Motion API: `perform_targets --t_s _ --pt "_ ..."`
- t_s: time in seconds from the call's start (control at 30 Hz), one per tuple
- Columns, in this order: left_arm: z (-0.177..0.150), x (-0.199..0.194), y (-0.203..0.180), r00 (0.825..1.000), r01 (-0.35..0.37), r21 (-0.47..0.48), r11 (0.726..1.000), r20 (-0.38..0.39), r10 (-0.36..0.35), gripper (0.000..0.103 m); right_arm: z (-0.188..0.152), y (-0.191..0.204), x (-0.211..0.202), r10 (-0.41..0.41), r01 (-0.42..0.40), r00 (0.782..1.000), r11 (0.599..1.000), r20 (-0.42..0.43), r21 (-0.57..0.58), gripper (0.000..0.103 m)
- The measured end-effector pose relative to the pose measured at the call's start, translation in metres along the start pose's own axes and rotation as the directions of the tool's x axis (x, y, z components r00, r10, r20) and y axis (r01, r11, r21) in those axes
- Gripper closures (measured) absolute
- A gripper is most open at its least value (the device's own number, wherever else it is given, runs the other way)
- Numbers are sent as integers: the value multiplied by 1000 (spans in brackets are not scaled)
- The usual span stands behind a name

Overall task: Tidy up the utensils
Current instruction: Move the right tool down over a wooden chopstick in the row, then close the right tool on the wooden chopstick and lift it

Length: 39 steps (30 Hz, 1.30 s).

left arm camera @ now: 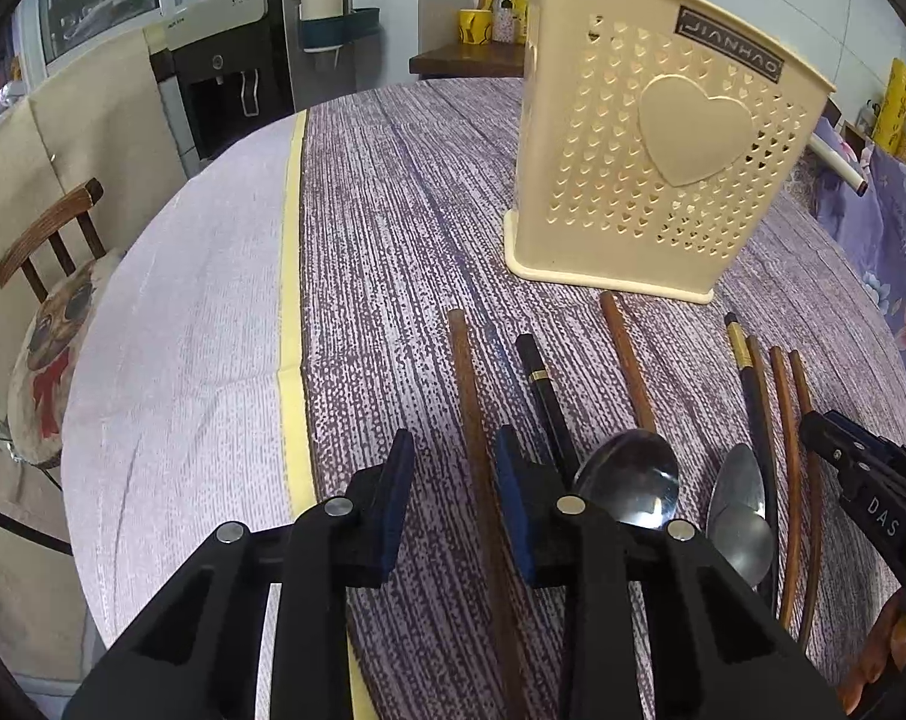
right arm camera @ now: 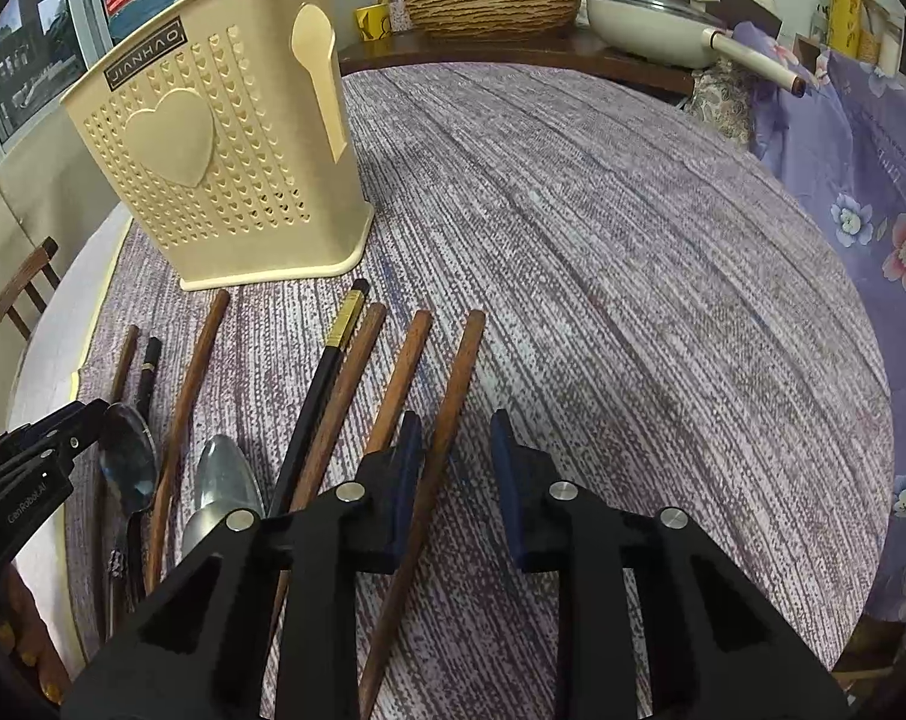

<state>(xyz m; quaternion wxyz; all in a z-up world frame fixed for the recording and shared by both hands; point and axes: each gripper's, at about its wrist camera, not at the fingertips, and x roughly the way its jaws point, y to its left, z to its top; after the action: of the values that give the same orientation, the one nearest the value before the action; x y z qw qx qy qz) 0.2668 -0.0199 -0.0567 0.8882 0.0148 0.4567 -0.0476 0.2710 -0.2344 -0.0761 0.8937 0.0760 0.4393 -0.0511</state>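
A cream perforated utensil holder [left arm camera: 657, 168] with a heart stands upright on the round table; it also shows in the right wrist view [right arm camera: 225, 144]. In front of it lie several brown wooden chopsticks [left arm camera: 474, 420], black chopsticks [left arm camera: 546, 396] and metal spoons [left arm camera: 630, 477]. My left gripper [left arm camera: 453, 504] is open and empty, its jaws astride the leftmost brown chopstick. My right gripper [right arm camera: 456, 480] is open and empty, its jaws astride the rightmost brown chopstick [right arm camera: 447, 420]. The right gripper's body shows at the left wrist view's right edge [left arm camera: 867, 480].
The table has a purple woven cloth [right arm camera: 633, 270] with a pale strip at its left [left arm camera: 201, 324]. A wooden chair [left arm camera: 51, 240] with a cushion stands left of the table. A counter behind holds a wicker bowl [right arm camera: 492, 3], a pan [right arm camera: 651, 24] and cups.
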Motion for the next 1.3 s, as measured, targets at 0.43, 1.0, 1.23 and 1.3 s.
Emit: perform_targets --t_s 0.43,1.0,1.23,1.3 --pt "15 15 -10 996 -83 37 996 18 83 90 12 4 10 -30 31 999 999 18 -32 90" --pt "23 11 -13 999 -19 20 1000 35 18 95 34 -22 11 138 -140 989 989 49 52 94" --pt "37 -30 -8 989 41 10 999 145 -41 95 46 -36 -33 262 -273 951 961 163 50 95" --pt "43 -47 -6 981 53 9 999 184 -53 95 52 -39 -52 295 -307 934 951 202 29 95"
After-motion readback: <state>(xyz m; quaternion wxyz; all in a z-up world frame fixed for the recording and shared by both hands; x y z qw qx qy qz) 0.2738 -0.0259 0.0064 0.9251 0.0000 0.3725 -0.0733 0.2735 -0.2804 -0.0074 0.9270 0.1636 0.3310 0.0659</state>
